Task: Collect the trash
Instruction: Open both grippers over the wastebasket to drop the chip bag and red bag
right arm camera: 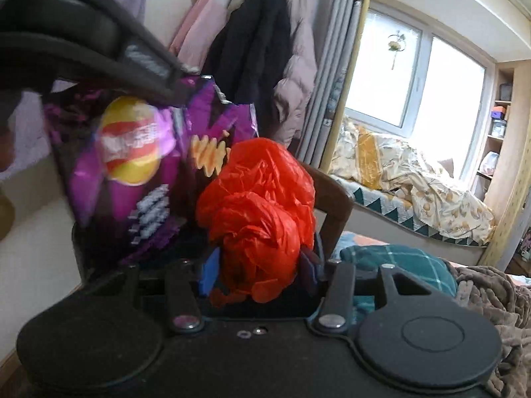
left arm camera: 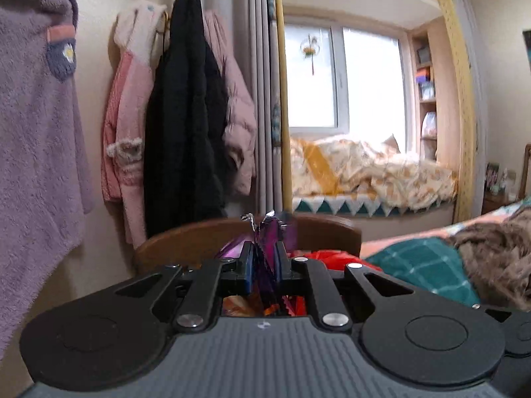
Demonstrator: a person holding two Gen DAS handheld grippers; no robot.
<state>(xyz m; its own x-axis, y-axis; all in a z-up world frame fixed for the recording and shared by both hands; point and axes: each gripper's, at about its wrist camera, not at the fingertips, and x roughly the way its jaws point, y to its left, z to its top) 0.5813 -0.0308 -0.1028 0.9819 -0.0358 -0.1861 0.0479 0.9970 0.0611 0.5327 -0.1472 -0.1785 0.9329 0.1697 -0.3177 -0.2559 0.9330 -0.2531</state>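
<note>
Nearly level, left tool (left arm camera: 264, 255) pinches chip bag (right arm camera: 132, 152); right tool (right arm camera: 260, 262) clamps red bag (right arm camera: 262, 199).

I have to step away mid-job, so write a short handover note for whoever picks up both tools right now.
Left tool: shut on the purple chip bag, pinched at its top edge, held up in the air.
Right tool: shut on the crumpled red plastic bag, also held up.
Both pieces hang side by side in front of the wooden chair back, beside the bed.
Done: two pieces of trash picked up.
Left: no bin is in view; find one and drop both in.
</note>
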